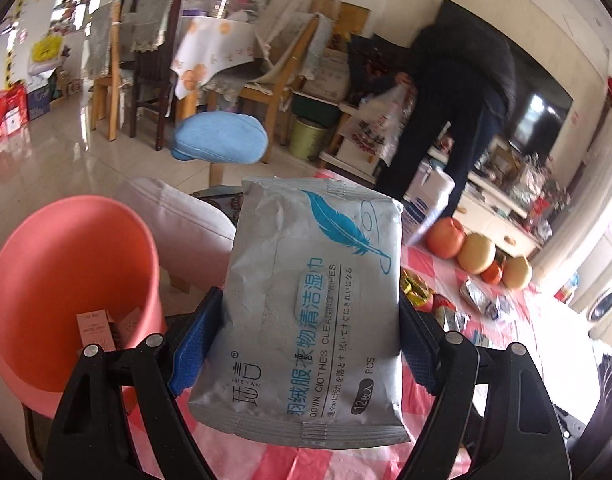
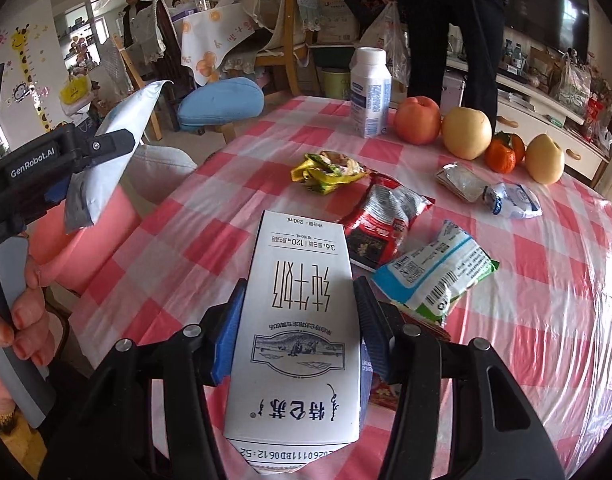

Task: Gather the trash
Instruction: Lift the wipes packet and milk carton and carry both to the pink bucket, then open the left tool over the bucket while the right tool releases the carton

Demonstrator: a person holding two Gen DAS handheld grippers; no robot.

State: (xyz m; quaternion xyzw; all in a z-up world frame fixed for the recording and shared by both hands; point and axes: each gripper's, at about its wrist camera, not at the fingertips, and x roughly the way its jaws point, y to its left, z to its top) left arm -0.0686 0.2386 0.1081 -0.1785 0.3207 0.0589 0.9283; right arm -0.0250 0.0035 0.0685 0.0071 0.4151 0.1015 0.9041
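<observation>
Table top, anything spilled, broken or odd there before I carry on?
Nothing spilled. Crumpled wrappers, yellow, red and white-green, lie scattered on the checked tablecloth beside intact fruit. The white bottle stands upright.

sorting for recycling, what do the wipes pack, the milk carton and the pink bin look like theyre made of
Wipes pack: likely soft matte plastic film, creased, with crimped end seams.
Milk carton: probably coated paperboard, flat printed panels and sharp folds.
Pink bin: seemingly moulded plastic, smooth with a dull sheen.

Both grippers are black plastic with silver screws and blue ribbed pads (image 2: 226, 332). The left gripper (image 2: 106, 140) bears white "GenRobot.AI" lettering; its handle (image 2: 14, 320) is grey.
</observation>
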